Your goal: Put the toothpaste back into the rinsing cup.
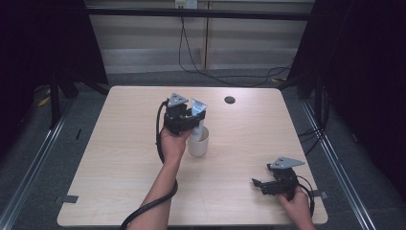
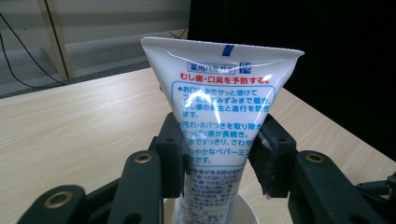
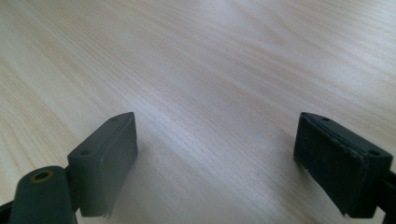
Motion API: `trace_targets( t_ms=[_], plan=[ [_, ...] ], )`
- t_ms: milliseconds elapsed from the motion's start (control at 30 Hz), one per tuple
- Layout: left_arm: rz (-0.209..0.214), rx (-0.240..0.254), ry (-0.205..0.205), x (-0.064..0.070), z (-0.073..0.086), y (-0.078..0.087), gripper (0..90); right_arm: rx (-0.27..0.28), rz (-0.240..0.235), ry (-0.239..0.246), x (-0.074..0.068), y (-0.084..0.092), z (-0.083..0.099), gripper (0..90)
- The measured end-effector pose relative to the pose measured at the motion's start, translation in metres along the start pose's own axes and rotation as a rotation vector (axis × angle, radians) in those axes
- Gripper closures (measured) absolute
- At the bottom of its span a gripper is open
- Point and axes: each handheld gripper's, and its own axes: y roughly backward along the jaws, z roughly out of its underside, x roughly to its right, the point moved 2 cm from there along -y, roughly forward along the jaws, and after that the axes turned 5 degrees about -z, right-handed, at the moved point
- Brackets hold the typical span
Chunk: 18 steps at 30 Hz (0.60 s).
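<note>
From the high view, the left claw [image 1: 190,120] is seen clenched on a white toothpaste tube [image 1: 197,114], held upright with its lower end inside a white cup [image 1: 198,143] that stands near the middle of the bench [image 1: 119,158]. The right claw [image 1: 258,184] is parked low near the bench's front right corner, well apart from the cup, its jaws spread and nothing carried. A dark round hole [image 1: 230,99] is spotted in the bench top beyond the cup, and cables [image 1: 210,72] are trailed across the floor behind.

Over to the left gripper view: the toothpaste tube [image 2: 219,107] is pinched at mid-body between both pads [image 2: 273,156], crimped end up, printed side to the camera, and the cup [image 2: 245,210] rim is glimpsed just below the jaws. The step in hand is judged to be the seating of the tube in the cup; it would be done well if the tube is kept vertical and centred over the rim, and let go only once its cap end is borne by the cup's bottom, so the light cup is not tipped.

In the right gripper view, the right claw [image 3: 215,163] is shown released, jaws wide over bare woodgrain. Plenty of open bench is left on every side of the cup; the near and right edges are close only to the right hand [image 1: 297,206]
</note>
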Motion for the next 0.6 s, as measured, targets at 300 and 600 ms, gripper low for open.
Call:
trace_targets(
  t_ms=[300, 600],
  plan=[
    [-0.015, -0.028, -0.015, 0.000, 0.010, -0.001, 57.5, 0.000, 0.000, 0.000, 0.000, 0.000, 0.000, 13.1],
    [-0.032, -0.044, -0.027, 0.001, 0.017, -0.001, 56.5, 0.000, 0.000, 0.000, 0.000, 0.000, 0.000, 13.1]
  ],
)
